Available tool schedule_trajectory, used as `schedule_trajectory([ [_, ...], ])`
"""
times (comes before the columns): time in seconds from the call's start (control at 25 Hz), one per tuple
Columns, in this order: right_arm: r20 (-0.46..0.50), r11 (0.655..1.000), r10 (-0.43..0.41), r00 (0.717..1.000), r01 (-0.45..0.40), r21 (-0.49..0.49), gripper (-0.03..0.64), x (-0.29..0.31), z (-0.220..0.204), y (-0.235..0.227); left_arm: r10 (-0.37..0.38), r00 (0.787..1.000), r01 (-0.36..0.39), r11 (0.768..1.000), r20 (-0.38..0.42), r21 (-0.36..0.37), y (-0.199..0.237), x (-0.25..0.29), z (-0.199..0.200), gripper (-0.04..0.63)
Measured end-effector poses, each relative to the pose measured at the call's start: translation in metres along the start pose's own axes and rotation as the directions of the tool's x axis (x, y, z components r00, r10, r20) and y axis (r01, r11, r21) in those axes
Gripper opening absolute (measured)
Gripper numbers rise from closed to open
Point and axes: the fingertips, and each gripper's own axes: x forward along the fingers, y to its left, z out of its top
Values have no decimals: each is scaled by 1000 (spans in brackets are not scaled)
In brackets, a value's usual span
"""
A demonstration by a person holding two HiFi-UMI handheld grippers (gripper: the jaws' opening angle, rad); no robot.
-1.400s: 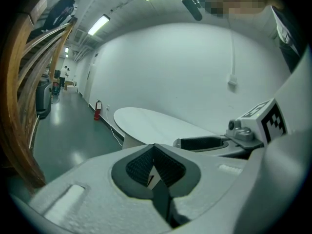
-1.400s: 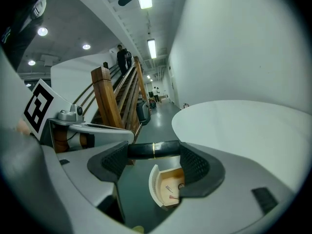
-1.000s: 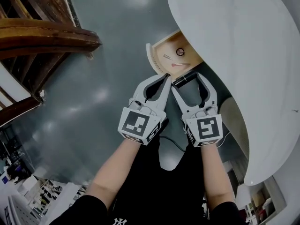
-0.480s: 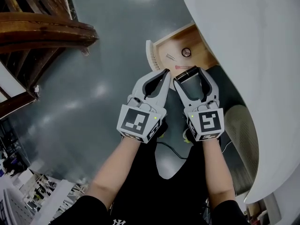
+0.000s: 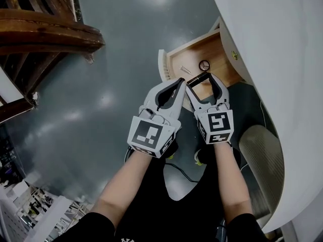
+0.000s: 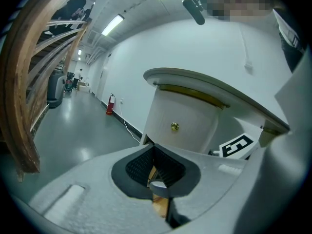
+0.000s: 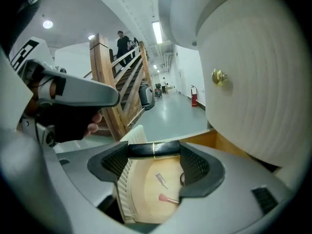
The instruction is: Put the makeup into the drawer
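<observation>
Glossy grey floor (image 5: 126, 34) fills most of the head view and throws back soft patches of ceiling light. At the right, a white tabletop (image 5: 282, 59) with a smooth, rounded edge curves across the frame. A wooden staircase (image 5: 40, 29) of dark, curved, polished rails takes the upper left corner.

Under the tabletop's edge an open drawer (image 5: 218, 54) stands pulled out. Its inside is pale, bare wood, and its front panel (image 5: 162, 64) is white and finely ribbed. The right gripper view shows a white, ribbed, rounded cabinet face beside it, bearing a small brass knob (image 7: 218, 77).

Both grippers are matte grey plastic with black textured pads, each carrying a cube of square markers. The left gripper (image 5: 180, 82) hangs just beside the drawer front. Its jaws are pressed together with nothing between the pads. The right gripper (image 5: 200, 81) is over the near end of the drawer, its jaws clamped on the makeup (image 7: 151, 149). This is a slim, glossy black cylinder with a thin gold band round its middle, held crosswise between the jaw tips and above the drawer's floor.

Three small things lie on the wood below it:
- a dark ring (image 7: 183, 179)
- a short silvery tube (image 7: 160, 179)
- a thin stick with a pink tip (image 7: 167, 199)
</observation>
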Motion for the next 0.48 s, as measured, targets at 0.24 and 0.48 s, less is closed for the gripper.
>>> schedule_trajectory([
  [0.24,-59,1000,13,998,-13,-10,341,36,-31,1,17,1000,-17,1000,16,-4,18,2,-11,11],
  [0.48,-156,1000,13,988,-16,-19,341,63,-56,-11,21,999,-20,1000,28,-15,24,6,-19,9],
])
